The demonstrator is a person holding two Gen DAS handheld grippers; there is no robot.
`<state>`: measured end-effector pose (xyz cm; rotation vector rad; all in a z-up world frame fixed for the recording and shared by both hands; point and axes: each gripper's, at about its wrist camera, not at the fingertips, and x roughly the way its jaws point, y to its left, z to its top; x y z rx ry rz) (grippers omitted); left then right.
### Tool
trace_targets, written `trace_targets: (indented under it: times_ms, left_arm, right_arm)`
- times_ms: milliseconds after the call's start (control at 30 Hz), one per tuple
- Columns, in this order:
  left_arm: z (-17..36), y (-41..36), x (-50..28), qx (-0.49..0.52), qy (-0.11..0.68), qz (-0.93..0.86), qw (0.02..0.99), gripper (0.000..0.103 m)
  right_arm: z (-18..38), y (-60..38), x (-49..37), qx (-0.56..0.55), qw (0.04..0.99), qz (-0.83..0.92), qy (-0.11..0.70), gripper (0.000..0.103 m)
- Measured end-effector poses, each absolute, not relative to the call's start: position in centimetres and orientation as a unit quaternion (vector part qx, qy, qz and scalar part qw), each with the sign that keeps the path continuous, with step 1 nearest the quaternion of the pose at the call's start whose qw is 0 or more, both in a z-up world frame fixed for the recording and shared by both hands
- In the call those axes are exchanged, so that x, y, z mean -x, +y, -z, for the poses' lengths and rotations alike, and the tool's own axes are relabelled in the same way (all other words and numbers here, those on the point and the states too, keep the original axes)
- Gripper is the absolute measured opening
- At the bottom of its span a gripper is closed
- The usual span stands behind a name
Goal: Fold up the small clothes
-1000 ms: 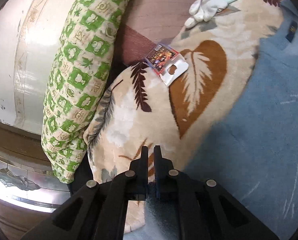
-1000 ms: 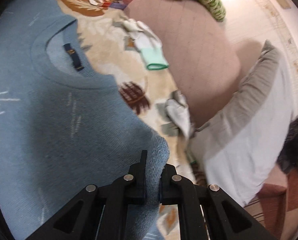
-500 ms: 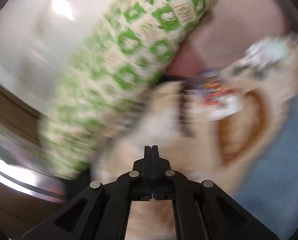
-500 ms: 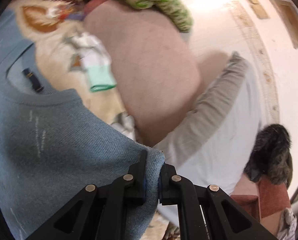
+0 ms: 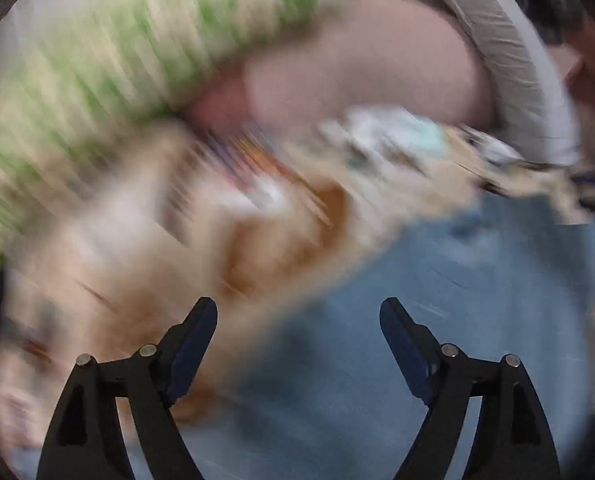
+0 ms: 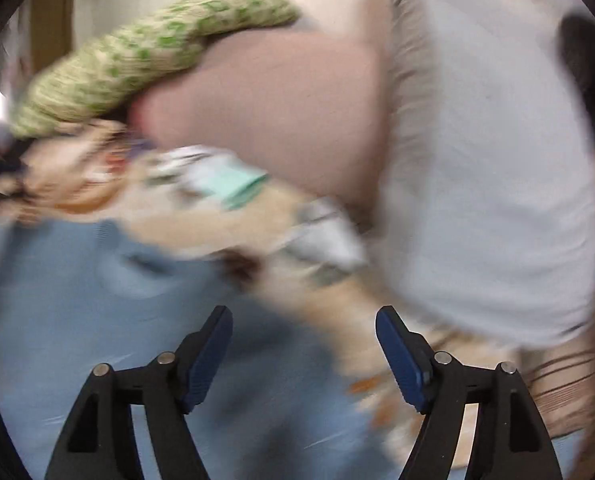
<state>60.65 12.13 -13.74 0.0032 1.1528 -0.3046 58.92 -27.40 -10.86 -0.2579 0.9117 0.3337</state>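
Both views are smeared by motion. A blue knit sweater [image 5: 457,300] [image 6: 77,320] lies flat on a cream blanket with brown leaf prints [image 5: 137,280] [image 6: 225,224]. My left gripper [image 5: 297,312] hangs over the sweater's edge where it meets the blanket; its jaws are opening and nothing is between them. My right gripper [image 6: 303,320] is above the sweater's other edge, jaws also opening, with no cloth between the fingers. The sweater rests free of both grippers.
A green-and-cream patterned pillow [image 5: 117,40] [image 6: 137,44] and a pink cushion [image 5: 357,60] [image 6: 277,108] sit behind the blanket. A white and grey garment [image 6: 489,160] [image 5: 517,60] lies to the right. White gloves with mint cuffs [image 6: 225,176] [image 5: 397,132] rest on the blanket.
Both grippers were shut and now stand wide apart. The right one has let go of the sweater's edge. Both cameras have swung and rolled, and the views have blurred.
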Motion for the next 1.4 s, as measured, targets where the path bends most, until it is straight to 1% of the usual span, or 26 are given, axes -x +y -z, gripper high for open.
trace_targets:
  times_ms: [33, 100, 167, 233, 300, 333, 367, 467, 567, 633, 700, 767, 867, 900, 933, 967, 1000, 1067, 1167, 1233, 1267, 1300, 1333, 1400]
  left_arm:
    - [14.0, 12.4, -60.6, 0.012, 0.559, 0.148, 0.816, 0.084]
    - [14.0, 13.5, -59.6, 0.008, 0.577, 0.132, 0.806, 0.084]
    - [13.1, 15.8, -58.2, 0.039, 0.583, 0.128, 0.801, 0.084]
    - [11.8, 20.0, -55.8, 0.132, 0.562, 0.12, 0.808, 0.084]
    - [12.5, 23.6, -53.6, 0.249, 0.555, 0.102, 0.787, 0.084]
    - [13.2, 24.4, -53.1, 0.283, 0.558, 0.095, 0.774, 0.084]
    - [13.7, 24.4, -53.3, 0.283, 0.566, 0.097, 0.768, 0.084]
    - [13.5, 22.8, -56.3, 0.23, 0.588, 0.105, 0.768, 0.082]
    - [13.7, 20.2, -60.6, 0.22, 0.606, 0.166, 0.746, 0.082]
    - [14.0, 18.2, -62.5, 0.178, 0.603, 0.2, 0.752, 0.082]
    - [15.7, 16.2, -63.9, 0.127, 0.626, 0.21, 0.74, 0.082]
    - [17.2, 15.1, -64.7, 0.1, 0.632, 0.215, 0.738, 0.082]
    - [18.8, 14.5, -65.1, 0.102, 0.631, 0.223, 0.736, 0.082]
    - [19.5, 14.1, -64.9, 0.087, 0.635, 0.222, 0.735, 0.077]
    - [19.6, 13.7, -64.6, 0.069, 0.63, 0.222, 0.741, 0.068]
    - [19.4, 13.4, -64.2, 0.048, 0.626, 0.219, 0.747, 0.051]
    - [19.6, 13.5, -64.1, 0.042, 0.631, 0.216, 0.744, 0.008]
    - [19.6, 13.8, -64.0, 0.048, 0.637, 0.215, 0.739, 0.007]
    - [19.1, 12.0, -63.5, -0.022, 0.636, 0.187, 0.748, 0.007]
    - [18.5, 9.9, -62.8, -0.105, 0.621, 0.148, 0.763, 0.007]
    - [18.3, 8.6, -62.3, -0.163, 0.605, 0.125, 0.769, 0.007]
    - [18.3, 6.9, -61.5, -0.249, 0.575, 0.087, 0.774, 0.007]
    - [18.4, 6.0, -61.0, -0.298, 0.552, 0.062, 0.776, 0.007]
    - [18.2, 5.0, -60.6, -0.348, 0.511, 0.021, 0.785, 0.007]
  right_arm:
    - [10.9, -27.5, -58.6, 0.114, 0.87, -0.169, 0.448, 0.077]
    - [11.0, -28.1, -57.2, 0.095, 0.857, -0.19, 0.47, 0.077]
    - [10.8, -30.1, -55.1, 0.06, 0.854, -0.19, 0.48, 0.077]
    - [10.9, -32.3, -53.2, 0.025, 0.859, -0.182, 0.479, 0.077]
    - [11.7, -35.9, -50.8, -0.041, 0.862, -0.171, 0.476, 0.077]
    - [12.5, -37.4, -49.9, -0.077, 0.859, -0.164, 0.478, 0.077]
    - [13.6, -39.2, -49.3, -0.115, 0.854, -0.154, 0.483, 0.077]
    - [15.9, -41.3, -47.8, -0.185, 0.843, -0.129, 0.488, 0.077]
    - [15.7, -40.9, -46.7, -0.189, 0.847, -0.14, 0.476, 0.077]
    - [15.3, -40.3, -46.1, -0.188, 0.85, -0.162, 0.464, 0.077]
    - [15.1, -39.7, -45.7, -0.184, 0.854, -0.17, 0.457, 0.077]
    - [15.1, -40.1, -44.9, -0.185, 0.855, -0.176, 0.452, 0.078]
    - [15.6, -40.5, -44.6, -0.196, 0.855, -0.182, 0.444, 0.077]
    - [15.6, -40.6, -44.6, -0.198, 0.854, -0.185, 0.444, 0.077]
    - [15.8, -40.6, -44.6, -0.195, 0.855, -0.185, 0.443, 0.078]
    - [15.9, -40.6, -44.8, -0.192, 0.856, -0.182, 0.444, 0.077]
    - [16.0, -40.6, -45.1, -0.191, 0.857, -0.181, 0.444, 0.077]
    - [16.3, -41.1, -45.5, -0.196, 0.859, -0.171, 0.44, 0.077]
    - [16.9, -41.6, -46.0, -0.214, 0.858, -0.157, 0.439, 0.077]
    - [17.1, -41.5, -46.1, -0.213, 0.86, -0.153, 0.438, 0.077]
    - [17.1, -41.4, -46.1, -0.209, 0.861, -0.151, 0.439, 0.077]
    - [17.2, -41.3, -46.1, -0.205, 0.862, -0.15, 0.439, 0.077]
    - [17.2, -41.3, -46.1, -0.2, 0.862, -0.151, 0.44, 0.078]
    - [17.1, -41.2, -46.1, -0.191, 0.865, -0.148, 0.44, 0.077]
